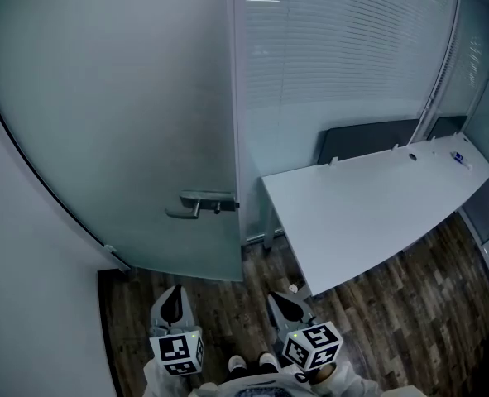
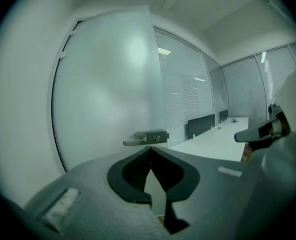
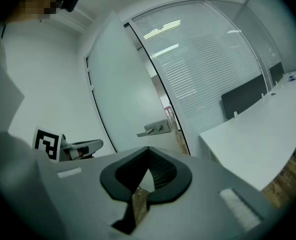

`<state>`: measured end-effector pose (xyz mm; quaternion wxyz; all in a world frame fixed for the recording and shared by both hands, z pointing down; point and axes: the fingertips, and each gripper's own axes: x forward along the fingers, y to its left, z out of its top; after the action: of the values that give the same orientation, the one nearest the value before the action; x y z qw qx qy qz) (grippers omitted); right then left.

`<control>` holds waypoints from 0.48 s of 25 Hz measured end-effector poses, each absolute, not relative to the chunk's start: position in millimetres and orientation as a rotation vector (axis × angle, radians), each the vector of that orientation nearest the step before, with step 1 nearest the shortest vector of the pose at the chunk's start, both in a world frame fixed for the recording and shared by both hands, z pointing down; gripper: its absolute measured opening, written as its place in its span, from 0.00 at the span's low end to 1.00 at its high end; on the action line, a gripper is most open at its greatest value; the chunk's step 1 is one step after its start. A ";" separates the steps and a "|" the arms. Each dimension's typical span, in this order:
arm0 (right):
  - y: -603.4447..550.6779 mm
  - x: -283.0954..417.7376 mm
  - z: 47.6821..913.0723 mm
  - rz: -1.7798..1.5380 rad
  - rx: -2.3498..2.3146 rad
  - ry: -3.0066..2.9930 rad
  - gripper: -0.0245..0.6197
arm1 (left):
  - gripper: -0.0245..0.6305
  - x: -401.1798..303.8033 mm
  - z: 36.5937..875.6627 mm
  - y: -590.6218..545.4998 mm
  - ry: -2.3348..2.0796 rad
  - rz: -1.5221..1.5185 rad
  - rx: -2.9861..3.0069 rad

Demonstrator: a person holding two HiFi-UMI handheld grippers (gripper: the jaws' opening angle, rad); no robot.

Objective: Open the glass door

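Observation:
The frosted glass door point(image 1: 120, 114) fills the left half of the head view, with a metal lever handle point(image 1: 201, 203) near its right edge. In the right gripper view a narrow gap shows between the door point(image 3: 122, 84) edge and the blinds partition, so the door stands slightly ajar. My left gripper point(image 1: 172, 300) hangs low before the door, shut and empty, well short of the handle point(image 2: 146, 137). My right gripper point(image 1: 287, 304) is beside it, also shut on nothing, its tips point(image 3: 148, 149) pointing toward the handle point(image 3: 155, 129).
A white desk point(image 1: 376, 205) stands right of the door, its near corner close to my right gripper. Behind it are a dark divider panel point(image 1: 368, 139) and a glass partition with blinds point(image 1: 343, 48). A white wall point(image 1: 29, 288) bounds the left. The floor point(image 1: 227, 321) is dark wood.

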<state>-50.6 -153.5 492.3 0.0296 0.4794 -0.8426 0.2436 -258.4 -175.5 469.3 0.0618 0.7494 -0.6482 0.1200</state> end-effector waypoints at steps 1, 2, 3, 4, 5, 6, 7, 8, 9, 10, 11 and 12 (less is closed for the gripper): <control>-153.2 -50.9 488.3 0.720 1.472 -2.609 0.04 | 0.04 -256.8 470.3 -169.3 -1.956 0.353 2.263; -152.5 -51.1 485.0 0.695 1.467 -2.618 0.04 | 0.04 -254.7 471.8 -163.8 -1.950 0.345 2.260; -151.7 -51.2 482.4 0.679 1.464 -2.624 0.04 | 0.04 -252.3 473.6 -159.2 -1.943 0.341 2.259; -150.9 -51.3 480.7 0.673 1.464 -2.628 0.04 | 0.04 -249.8 475.3 -155.7 -1.934 0.339 2.260; -150.3 -51.4 479.8 0.674 1.466 -2.630 0.04 | 0.04 -247.3 476.9 -153.2 -1.924 0.340 2.262; -149.7 -51.6 479.1 0.676 1.468 -2.631 0.04 | 0.04 -244.7 478.0 -151.7 -1.915 0.343 2.268; -149.3 -52.0 478.7 0.678 1.468 -2.632 0.04 | 0.04 -242.2 478.3 -151.0 -1.908 0.347 2.275; -148.9 -52.4 478.4 0.678 1.466 -2.633 0.04 | 0.04 -240.0 478.2 -150.9 -1.903 0.350 2.283; -148.5 -52.8 478.5 0.677 1.464 -2.633 0.04 | 0.04 -238.4 478.3 -151.1 -1.900 0.354 2.289; -147.8 -53.1 479.1 0.675 1.462 -2.632 0.04 | 0.04 -237.0 479.2 -150.9 -1.894 0.361 2.294; -146.7 -53.4 480.0 0.675 1.460 -2.631 0.04 | 0.04 -235.4 480.7 -150.0 -1.884 0.368 2.298; -145.3 -53.6 480.8 0.676 1.458 -2.630 0.04 | 0.04 -233.9 482.5 -148.4 -1.872 0.372 2.300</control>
<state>-53.6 -145.3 480.8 0.0295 0.4729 -0.8529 0.2191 -233.9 -148.4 482.5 0.0764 0.7672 -0.6246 0.1241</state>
